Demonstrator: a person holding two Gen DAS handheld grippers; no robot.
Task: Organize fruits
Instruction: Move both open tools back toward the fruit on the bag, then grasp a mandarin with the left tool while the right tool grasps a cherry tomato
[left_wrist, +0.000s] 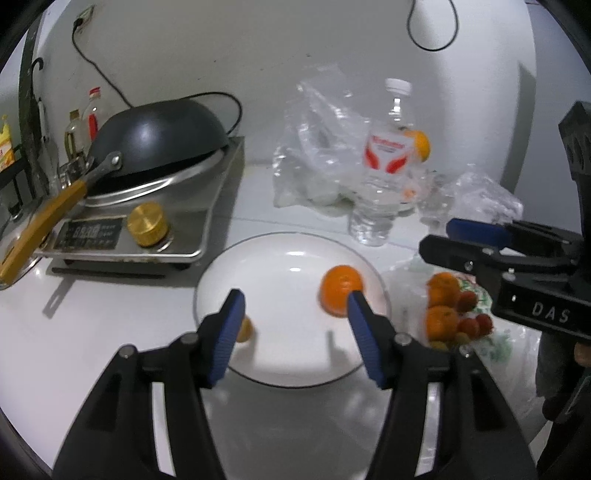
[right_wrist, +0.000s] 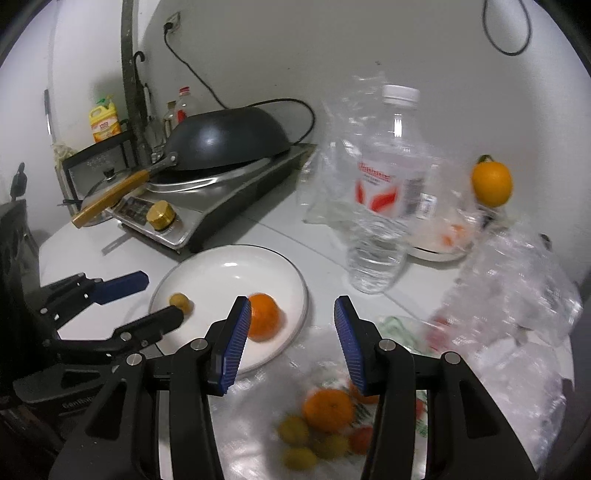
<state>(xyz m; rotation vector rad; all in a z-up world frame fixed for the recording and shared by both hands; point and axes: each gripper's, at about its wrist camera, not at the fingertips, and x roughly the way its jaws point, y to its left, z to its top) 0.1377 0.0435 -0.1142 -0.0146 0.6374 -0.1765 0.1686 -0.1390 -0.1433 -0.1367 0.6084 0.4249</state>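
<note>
A white plate (left_wrist: 277, 365) lies on the counter with a mandarin (left_wrist: 340, 290) on its right side and a small yellow fruit (left_wrist: 245, 329) at its left rim. My left gripper (left_wrist: 295, 317) hovers open and empty over the plate. To the right, a pile of mandarins (left_wrist: 441, 306) and small red fruits (left_wrist: 476, 323) lies on a plastic bag. My right gripper (right_wrist: 291, 332) is open and empty above that pile, which shows blurred with a mandarin (right_wrist: 327, 410) and yellow-green fruits (right_wrist: 295, 432). The plate (right_wrist: 229, 273) shows left of it.
An induction cooker (left_wrist: 140, 225) with an upturned black wok (left_wrist: 159, 140) stands at the left. A clear water bottle (left_wrist: 384, 162) and crumpled plastic bags (left_wrist: 317, 147) stand behind the plate. An orange (right_wrist: 491, 184) sits on a dish at the back right.
</note>
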